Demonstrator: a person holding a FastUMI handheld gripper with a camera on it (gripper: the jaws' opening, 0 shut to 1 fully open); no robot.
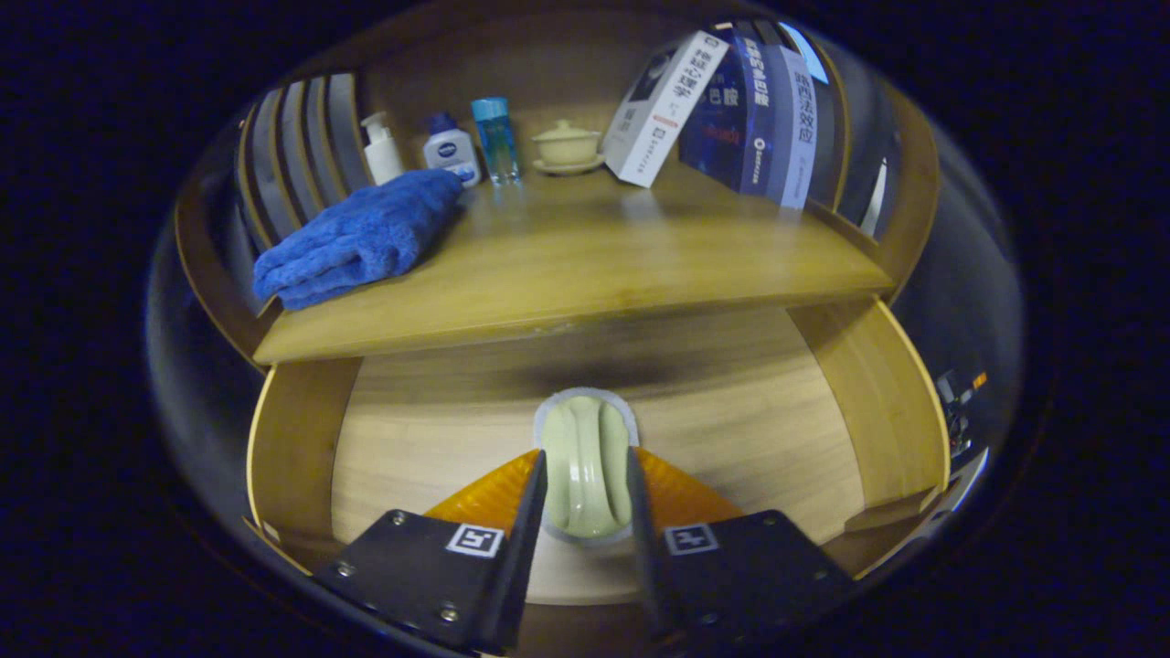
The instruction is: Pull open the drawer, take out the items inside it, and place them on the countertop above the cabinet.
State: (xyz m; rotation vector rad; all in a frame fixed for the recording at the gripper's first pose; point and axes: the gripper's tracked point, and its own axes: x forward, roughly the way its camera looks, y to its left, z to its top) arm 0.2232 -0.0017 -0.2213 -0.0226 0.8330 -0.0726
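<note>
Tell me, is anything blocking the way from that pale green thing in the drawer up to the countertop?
Nothing visible does. The gripper has both fingers pressed on the pale green object in the open drawer. The countertop has bare wood across its front and middle; the blue towel, bottles and books sit left and back.

Gripper [585,493]: 2 flat finger plates (each screwed) bearing square tags.
</note>
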